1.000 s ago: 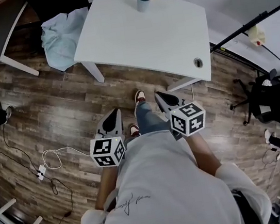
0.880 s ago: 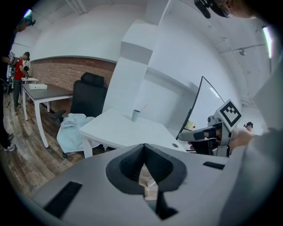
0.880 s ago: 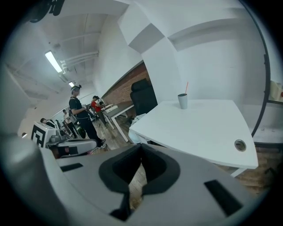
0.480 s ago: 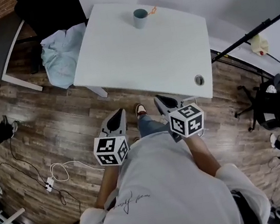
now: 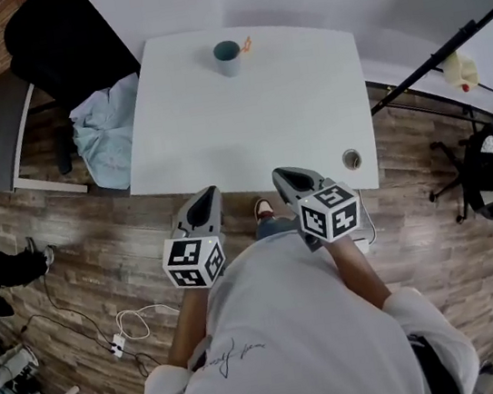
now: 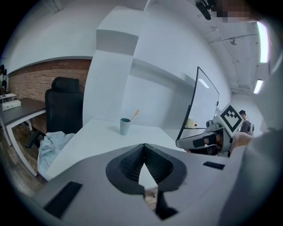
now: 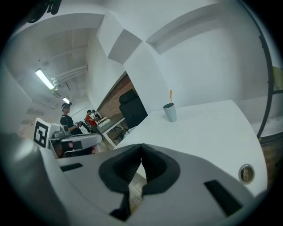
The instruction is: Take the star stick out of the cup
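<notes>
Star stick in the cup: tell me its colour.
Orange. The star stick shows best in the right gripper view.

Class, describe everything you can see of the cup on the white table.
The cup is a small, plain grey-blue tumbler, seemingly plastic; no handle shows. It stands upright on the white table, near its far edge. A thin orange stick leans out of its open mouth. Nothing else touches it: the left gripper and right gripper, both shut and empty, are at the table's near edge.
</notes>
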A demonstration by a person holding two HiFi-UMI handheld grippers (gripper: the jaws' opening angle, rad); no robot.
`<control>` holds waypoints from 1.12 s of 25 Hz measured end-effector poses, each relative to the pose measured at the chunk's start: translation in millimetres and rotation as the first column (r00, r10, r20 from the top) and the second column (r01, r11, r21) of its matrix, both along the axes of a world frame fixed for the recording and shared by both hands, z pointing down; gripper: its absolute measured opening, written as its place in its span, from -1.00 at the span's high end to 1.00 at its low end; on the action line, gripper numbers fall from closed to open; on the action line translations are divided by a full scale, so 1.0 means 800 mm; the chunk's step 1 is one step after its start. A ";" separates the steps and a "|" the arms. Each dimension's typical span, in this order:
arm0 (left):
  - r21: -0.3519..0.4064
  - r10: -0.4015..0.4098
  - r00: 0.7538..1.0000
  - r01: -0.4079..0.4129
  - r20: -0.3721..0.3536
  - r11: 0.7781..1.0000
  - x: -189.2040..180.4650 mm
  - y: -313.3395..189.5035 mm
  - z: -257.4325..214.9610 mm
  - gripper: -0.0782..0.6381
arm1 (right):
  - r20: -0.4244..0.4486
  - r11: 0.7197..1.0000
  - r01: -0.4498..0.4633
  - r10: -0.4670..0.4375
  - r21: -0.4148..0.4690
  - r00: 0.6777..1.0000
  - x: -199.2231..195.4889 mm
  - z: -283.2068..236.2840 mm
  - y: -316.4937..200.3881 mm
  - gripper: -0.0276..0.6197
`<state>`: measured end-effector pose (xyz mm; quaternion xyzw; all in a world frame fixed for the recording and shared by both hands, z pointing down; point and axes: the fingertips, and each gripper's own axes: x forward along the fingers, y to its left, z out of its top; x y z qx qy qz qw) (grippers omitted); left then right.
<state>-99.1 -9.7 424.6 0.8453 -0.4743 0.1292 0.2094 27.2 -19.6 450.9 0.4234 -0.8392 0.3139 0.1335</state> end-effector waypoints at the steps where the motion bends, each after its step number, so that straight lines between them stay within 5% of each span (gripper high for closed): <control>1: 0.003 0.005 1.000 -0.005 0.005 1.000 0.006 -0.009 0.000 0.77 | 0.006 1.000 0.002 -0.003 0.002 1.000 0.002 0.002 -0.009 0.89; 9: 0.032 0.023 0.999 -0.024 0.029 0.999 0.038 -0.074 0.003 0.77 | 0.036 0.999 0.031 -0.032 0.041 0.999 0.003 0.003 -0.074 0.89; 28: 0.073 0.095 0.995 -0.095 0.007 0.993 0.099 -0.160 -0.010 0.77 | 0.018 1.000 0.003 -0.003 0.017 1.000 0.019 0.011 -0.107 0.89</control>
